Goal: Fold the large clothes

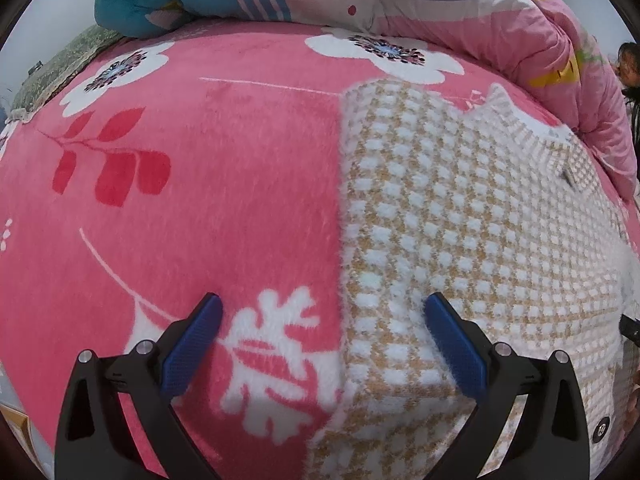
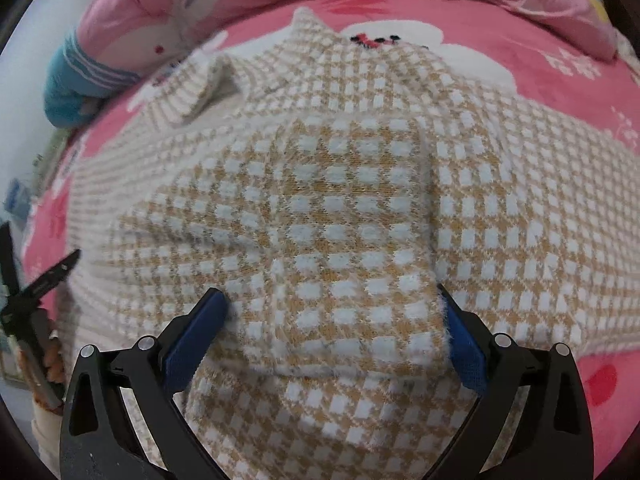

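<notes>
Checked sweater (image 2: 320,200) lies spread on pink floral blanket (image 1: 160,200), quilt (image 1: 500,20) bunched beyond it. Judge it soft, fluffy, limp, fairly light; knit will sag and stretch, so take hold at edge or cuff, pinch both layers. Your right gripper (image 2: 334,312) spread wide, jaws straddling folded-over sleeve, pads not pressing. Your left gripper (image 1: 322,316) also spread, empty, over sweater's left edge. Left view shows bare blanket beside sweater; right view alone shows collar and folded sleeve.
</notes>
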Demonstrator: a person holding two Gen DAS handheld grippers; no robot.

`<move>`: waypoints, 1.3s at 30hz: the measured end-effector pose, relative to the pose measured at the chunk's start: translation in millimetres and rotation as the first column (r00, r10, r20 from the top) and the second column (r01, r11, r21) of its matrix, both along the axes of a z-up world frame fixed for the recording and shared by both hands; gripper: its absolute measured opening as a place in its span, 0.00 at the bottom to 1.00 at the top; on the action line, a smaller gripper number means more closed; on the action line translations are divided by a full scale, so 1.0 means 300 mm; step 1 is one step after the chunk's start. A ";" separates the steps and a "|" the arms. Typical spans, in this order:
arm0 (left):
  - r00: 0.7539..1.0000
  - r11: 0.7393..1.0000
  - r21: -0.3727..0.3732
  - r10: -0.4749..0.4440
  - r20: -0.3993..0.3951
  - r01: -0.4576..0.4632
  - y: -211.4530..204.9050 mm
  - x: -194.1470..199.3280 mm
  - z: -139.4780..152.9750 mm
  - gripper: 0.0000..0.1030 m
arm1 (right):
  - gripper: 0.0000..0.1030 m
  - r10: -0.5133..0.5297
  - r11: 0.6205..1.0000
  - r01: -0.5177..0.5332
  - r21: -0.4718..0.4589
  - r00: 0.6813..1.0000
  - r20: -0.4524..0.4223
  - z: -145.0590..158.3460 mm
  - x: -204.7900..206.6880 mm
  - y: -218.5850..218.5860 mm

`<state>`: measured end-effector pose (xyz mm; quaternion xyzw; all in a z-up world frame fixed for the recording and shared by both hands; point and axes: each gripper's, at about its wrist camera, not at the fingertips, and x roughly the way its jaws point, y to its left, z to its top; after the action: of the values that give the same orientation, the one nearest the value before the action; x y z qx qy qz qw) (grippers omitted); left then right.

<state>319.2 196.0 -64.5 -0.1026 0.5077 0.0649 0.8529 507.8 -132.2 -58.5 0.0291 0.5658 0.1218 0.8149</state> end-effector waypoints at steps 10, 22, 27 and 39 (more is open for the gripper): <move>1.000 1.000 -0.008 0.023 0.017 -0.023 -0.001 -0.014 0.001 0.96 | 0.93 0.021 0.997 -0.029 0.075 0.994 0.107 -0.023 -0.058 -0.043; 0.990 0.991 0.129 -0.043 0.136 0.026 -0.037 -0.170 0.072 0.96 | 0.77 0.096 0.989 -0.113 0.099 0.982 0.163 0.084 -0.127 -0.124; 0.991 0.988 0.154 -0.011 0.136 -0.010 -0.041 -0.168 0.047 0.96 | 0.60 0.059 0.991 -0.071 0.116 0.993 0.105 0.049 -0.098 -0.134; 0.984 0.997 0.069 0.007 0.177 -0.020 -0.010 -0.199 0.050 0.96 | 0.11 0.042 0.997 -0.056 0.055 0.972 0.232 0.232 -0.154 -0.168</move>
<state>259.5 193.0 -49.5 -0.0811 0.4269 0.0795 0.8971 461.7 -182.7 11.2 0.0255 0.4640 0.1617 0.8706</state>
